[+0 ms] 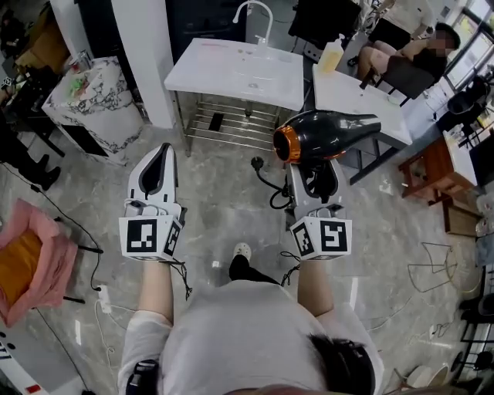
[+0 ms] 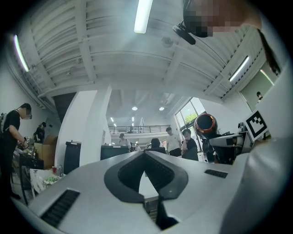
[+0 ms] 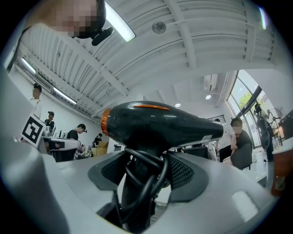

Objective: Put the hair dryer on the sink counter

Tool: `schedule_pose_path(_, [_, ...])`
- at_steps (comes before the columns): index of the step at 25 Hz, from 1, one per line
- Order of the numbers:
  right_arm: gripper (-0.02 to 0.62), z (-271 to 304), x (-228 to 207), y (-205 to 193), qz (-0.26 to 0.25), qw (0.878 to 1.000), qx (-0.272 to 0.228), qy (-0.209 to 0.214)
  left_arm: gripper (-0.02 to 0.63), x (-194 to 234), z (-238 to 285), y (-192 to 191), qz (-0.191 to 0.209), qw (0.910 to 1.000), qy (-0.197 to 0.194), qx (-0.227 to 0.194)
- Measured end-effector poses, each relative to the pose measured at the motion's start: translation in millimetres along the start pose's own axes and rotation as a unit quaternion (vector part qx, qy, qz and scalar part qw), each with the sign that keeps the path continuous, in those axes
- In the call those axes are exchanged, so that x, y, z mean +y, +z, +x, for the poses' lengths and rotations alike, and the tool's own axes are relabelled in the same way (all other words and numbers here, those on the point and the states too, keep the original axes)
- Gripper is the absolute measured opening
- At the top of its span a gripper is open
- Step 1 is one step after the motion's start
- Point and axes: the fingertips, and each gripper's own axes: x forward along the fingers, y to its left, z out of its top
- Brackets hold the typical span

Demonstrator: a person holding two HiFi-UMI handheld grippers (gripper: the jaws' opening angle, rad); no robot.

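A black hair dryer (image 1: 328, 133) with an orange ring at its left end is held up in the air, barrel lying sideways. My right gripper (image 1: 318, 171) is shut on its handle and coiled cord (image 3: 144, 178); the barrel (image 3: 160, 124) fills the right gripper view above the jaws. The plug (image 1: 257, 163) dangles below on the cord. The white sink counter (image 1: 239, 71) with a chrome faucet (image 1: 255, 14) stands ahead, beyond both grippers. My left gripper (image 1: 160, 166) is raised at the left, shut and holding nothing; its tips (image 2: 145, 155) meet in the left gripper view.
A wire shelf (image 1: 231, 119) sits under the sink. A second white table (image 1: 355, 96) with a bottle (image 1: 331, 55) stands right of it. A white column (image 1: 143, 54) and a marbled cabinet (image 1: 96, 104) are left. Seated people (image 1: 394, 46) are at the back right. A pink cushion (image 1: 31, 258) lies left.
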Motion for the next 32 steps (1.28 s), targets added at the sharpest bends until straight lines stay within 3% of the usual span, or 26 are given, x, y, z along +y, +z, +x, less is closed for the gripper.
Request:
schedule_pose_path(7, [0.278,111,-54,-11,-0.005,1.000,0.003,0.023,0.006,14,122,-2,0.000,1.0000,0.007,-0.003])
schedule_pose_path(12, [0.278,130,-70,-29,-0.002,0.999,-0.005,0.034,0.006,9,141,-19,0.007,0.9999,0.013,-0.005])
schedule_pose_path(21, [0.278,196,-75,-59,0.022,0.999,0.001,0.039,0.006,50,188,-45,0.016,0.9994,0.028,0.010])
schedule_pose_path(32, [0.278,308,-52,-100,0.017,1.000,0.005,0.010,0.006,140,278,-76,0.006,0.9999,-0.007,0.008])
